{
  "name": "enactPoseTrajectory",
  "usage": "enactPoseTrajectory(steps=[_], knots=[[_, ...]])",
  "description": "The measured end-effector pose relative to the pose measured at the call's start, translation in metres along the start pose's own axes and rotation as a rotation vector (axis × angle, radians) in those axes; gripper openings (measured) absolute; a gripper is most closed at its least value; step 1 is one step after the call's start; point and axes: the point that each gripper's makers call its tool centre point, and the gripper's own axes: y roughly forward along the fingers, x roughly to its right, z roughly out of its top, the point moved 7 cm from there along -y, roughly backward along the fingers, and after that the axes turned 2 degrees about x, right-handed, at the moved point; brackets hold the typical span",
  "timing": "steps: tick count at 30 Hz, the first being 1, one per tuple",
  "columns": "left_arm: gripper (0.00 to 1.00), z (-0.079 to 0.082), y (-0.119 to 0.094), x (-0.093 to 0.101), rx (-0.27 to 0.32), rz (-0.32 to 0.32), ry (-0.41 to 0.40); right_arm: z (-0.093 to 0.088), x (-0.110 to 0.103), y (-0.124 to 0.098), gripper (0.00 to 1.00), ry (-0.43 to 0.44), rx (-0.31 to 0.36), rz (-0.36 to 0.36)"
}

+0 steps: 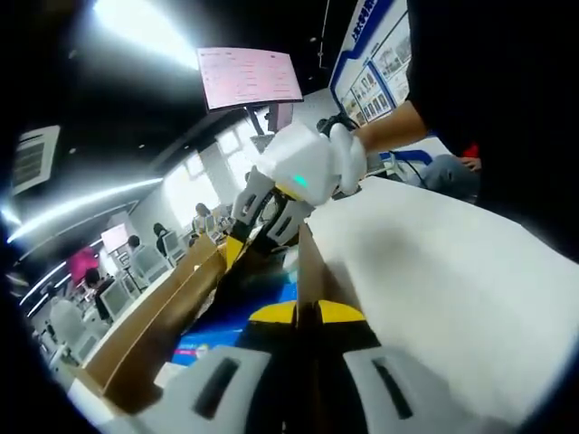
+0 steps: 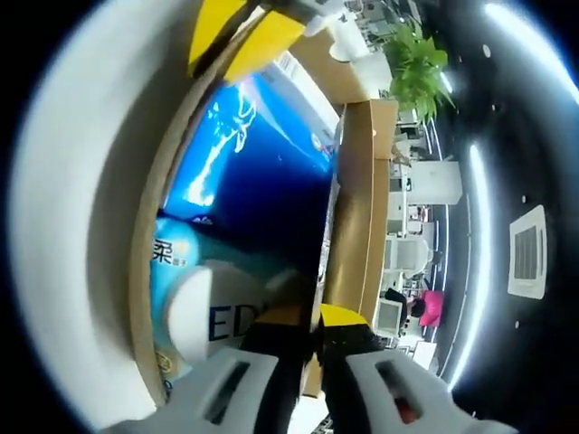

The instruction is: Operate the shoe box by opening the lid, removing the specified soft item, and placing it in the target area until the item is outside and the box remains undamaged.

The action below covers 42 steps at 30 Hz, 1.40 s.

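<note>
One shoe box (image 2: 357, 208), one blue pack (image 2: 244, 217), two hand-held grippers (image 1: 308, 312) (image 2: 312, 316)

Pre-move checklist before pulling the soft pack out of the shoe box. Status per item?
1. Lid open, white underside raised: ok.
2. Left tongs shut on the lid edge: ok.
3. Right tongs shut on the box wall: ok.
4. Blue soft pack inside the box, visible: ok.
5. A free tongs to grip the pack: not ok, both are occupied.
6. Target area: cannot tell.
7. Cardboard damage: cannot tell.
</note>
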Motion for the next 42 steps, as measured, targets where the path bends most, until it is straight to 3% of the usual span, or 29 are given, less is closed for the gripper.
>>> enactPoseTrajectory(steps=[17,30,42], knots=[[0.06,0.001,0.0,0.0,0.0,-0.001,-0.002,-0.003,0.015,-0.02,0.02,-0.048,-0.011,-0.095],[0.06,0.002,0.001,0.001,0.0,-0.002,-0.001,-0.025,0.011,-0.035,0.02,-0.048,-0.062,-0.12],[0.06,0.002,0.001,0.0,0.002,-0.003,0.0,-0.06,0.007,-0.057,0.02,-0.01,-0.136,-0.139]])
